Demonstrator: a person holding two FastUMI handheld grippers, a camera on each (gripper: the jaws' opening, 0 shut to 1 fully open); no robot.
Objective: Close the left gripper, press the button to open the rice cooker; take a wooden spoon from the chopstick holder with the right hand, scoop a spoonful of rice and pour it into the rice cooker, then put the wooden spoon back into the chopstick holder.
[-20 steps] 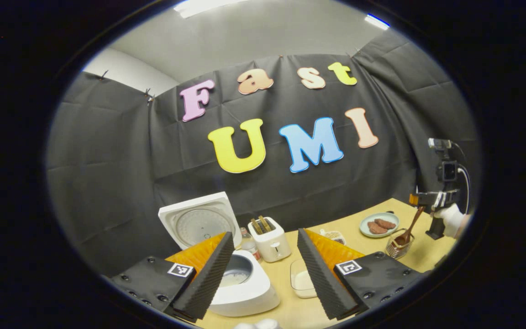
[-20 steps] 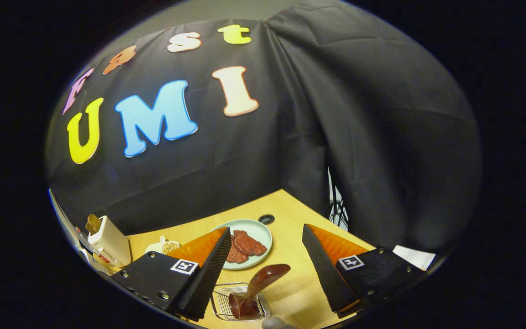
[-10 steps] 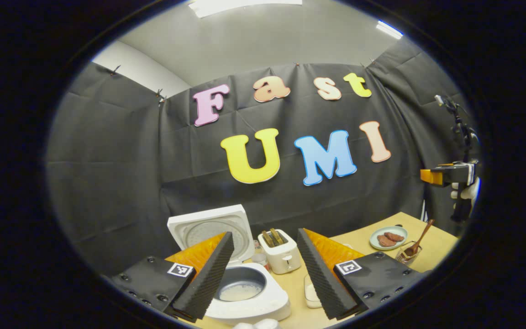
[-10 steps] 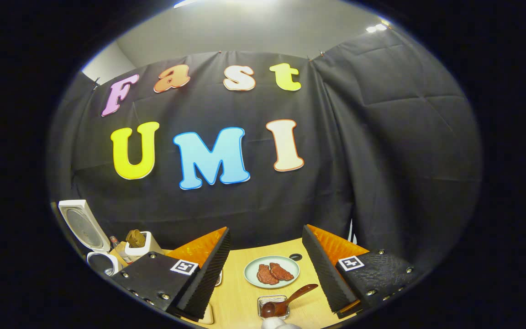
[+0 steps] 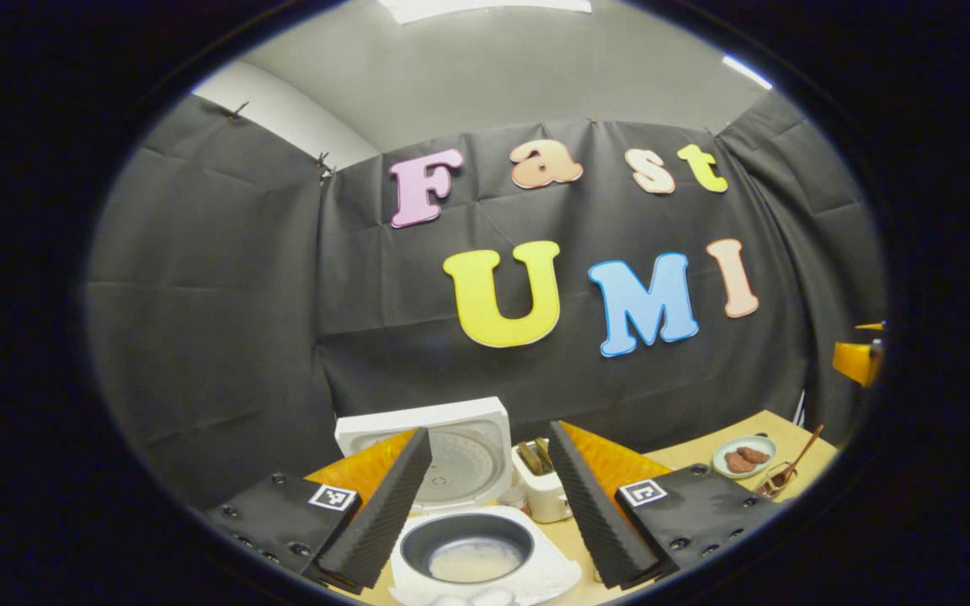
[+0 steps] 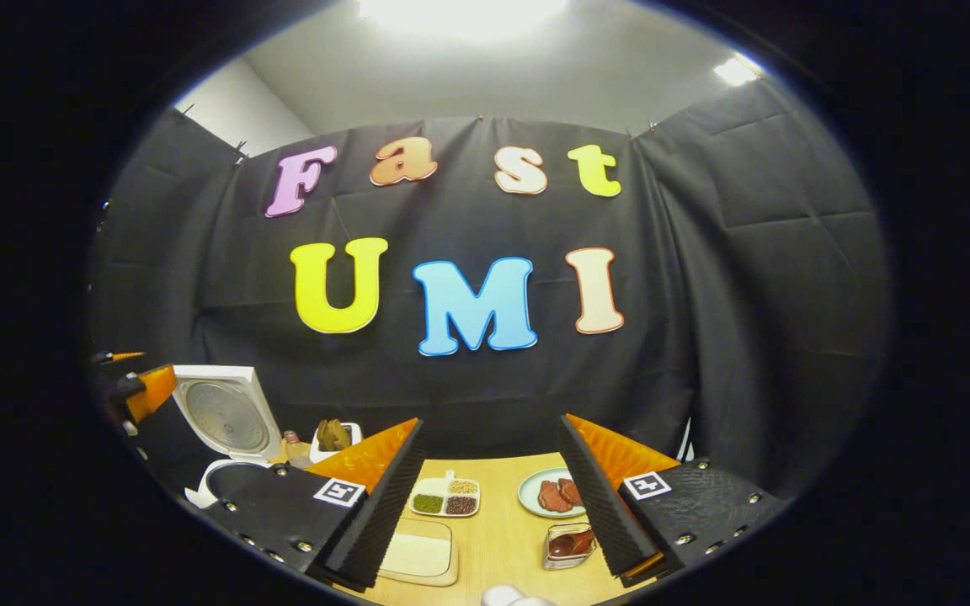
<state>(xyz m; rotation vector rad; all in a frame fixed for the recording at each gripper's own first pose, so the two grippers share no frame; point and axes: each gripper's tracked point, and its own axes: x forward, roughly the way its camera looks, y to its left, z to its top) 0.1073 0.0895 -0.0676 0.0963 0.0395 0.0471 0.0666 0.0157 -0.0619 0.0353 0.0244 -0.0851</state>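
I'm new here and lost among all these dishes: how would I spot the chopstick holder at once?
Start at the wooden table and find the round plate of meat. Just in front stands the chopstick holder, the only small container with a brown wooden spoon resting in it.

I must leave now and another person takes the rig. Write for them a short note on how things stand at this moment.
Left tongs: open, holding nothing, above the rice cooker.
Right tongs: open, holding nothing.
Rice cooker lid stands up; rice lies in the pot.
Wooden spoon is in the chopstick holder, near the plate.
Done: opening, and apparently scooping, pouring and returning the spoon.
Left: nothing that I can see.
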